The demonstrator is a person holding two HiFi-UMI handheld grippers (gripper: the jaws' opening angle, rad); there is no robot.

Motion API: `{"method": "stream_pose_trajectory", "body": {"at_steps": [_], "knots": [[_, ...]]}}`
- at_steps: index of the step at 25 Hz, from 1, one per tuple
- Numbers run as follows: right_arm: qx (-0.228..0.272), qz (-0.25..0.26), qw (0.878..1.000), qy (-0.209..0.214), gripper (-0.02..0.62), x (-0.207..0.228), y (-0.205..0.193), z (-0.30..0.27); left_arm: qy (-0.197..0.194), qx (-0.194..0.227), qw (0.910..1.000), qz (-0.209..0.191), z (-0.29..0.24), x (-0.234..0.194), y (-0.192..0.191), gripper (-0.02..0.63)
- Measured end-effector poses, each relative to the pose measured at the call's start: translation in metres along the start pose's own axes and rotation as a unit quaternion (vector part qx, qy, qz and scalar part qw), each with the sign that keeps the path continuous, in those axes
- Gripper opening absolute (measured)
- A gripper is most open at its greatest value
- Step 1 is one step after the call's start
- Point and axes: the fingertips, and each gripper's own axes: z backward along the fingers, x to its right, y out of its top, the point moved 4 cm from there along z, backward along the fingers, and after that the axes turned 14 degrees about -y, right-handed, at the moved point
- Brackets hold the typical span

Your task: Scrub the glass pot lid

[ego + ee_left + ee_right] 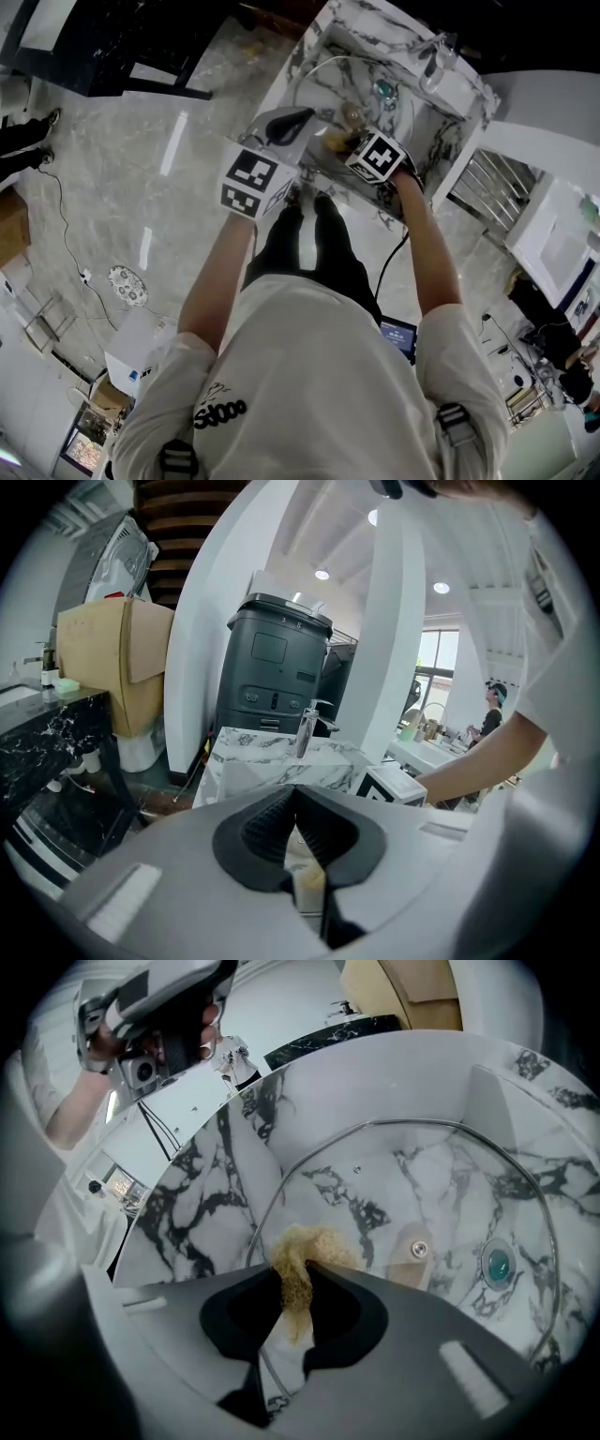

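Pinching a tan fibrous scrub pad [305, 1244] between their tips, the right tongs [298, 1267] press it against the glass pot lid [450, 1176]. The lid leans inside the marble-pattern sink [211, 1199]. Its metal rim arcs from the tongs to the far right, and its beige knob [412, 1251] lies just right of the pad. The teal drain plug [497, 1265] shows through the glass.

The left tongs [296, 794] are pressed together at the tips with nothing identifiable gripped. They sit at the near left of the sink, facing the chrome faucet [307, 726].

Recommended procedure for the scrubbing step:
- Hold firm pressure on the pad so it does not slip out of the tongs.
- Work in overlapping strokes from the knob out to the rim.
- Steady the lid's rim with the left tongs, since an unsupported lid is likely to slide on wet marble.

No brand or label is legible on the lid, pad or sink. The print on the person's shirt [309, 375] is too distorted to read.
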Motion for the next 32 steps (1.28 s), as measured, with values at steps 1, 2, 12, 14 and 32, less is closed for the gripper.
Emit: {"method": "stream_pose_trajectory", "body": {"at_steps": [1, 2, 12, 14, 32], "knots": [[-0.004, 0.0, 1.0, 0.002, 0.057, -0.001, -0.004, 0.002, -0.002, -0.001, 1.0, -0.001, -0.001, 0.001, 0.0, 0.011], [-0.008, -0.001, 1.0, 0.003, 0.057, -0.001, -0.009, 0.003, -0.004, -0.002, 1.0, -0.001, -0.003, 0.002, 0.0, 0.011], [-0.027, -0.015, 0.999, -0.022, 0.057, 0.019, -0.048, 0.019, -0.034, -0.016, 0.9992, -0.01, -0.028, 0.012, 0.002, 0.011], [-0.027, -0.022, 0.999, -0.031, 0.055, 0.028, -0.053, 0.022, -0.039, -0.019, 0.999, -0.011, -0.032, 0.013, 0.003, 0.011], [-0.005, -0.082, 0.981, -0.175, 0.054, 0.113, -0.045, 0.028, -0.048, -0.03, 0.9983, -0.007, -0.042, -0.003, 0.004, 0.011]]}}
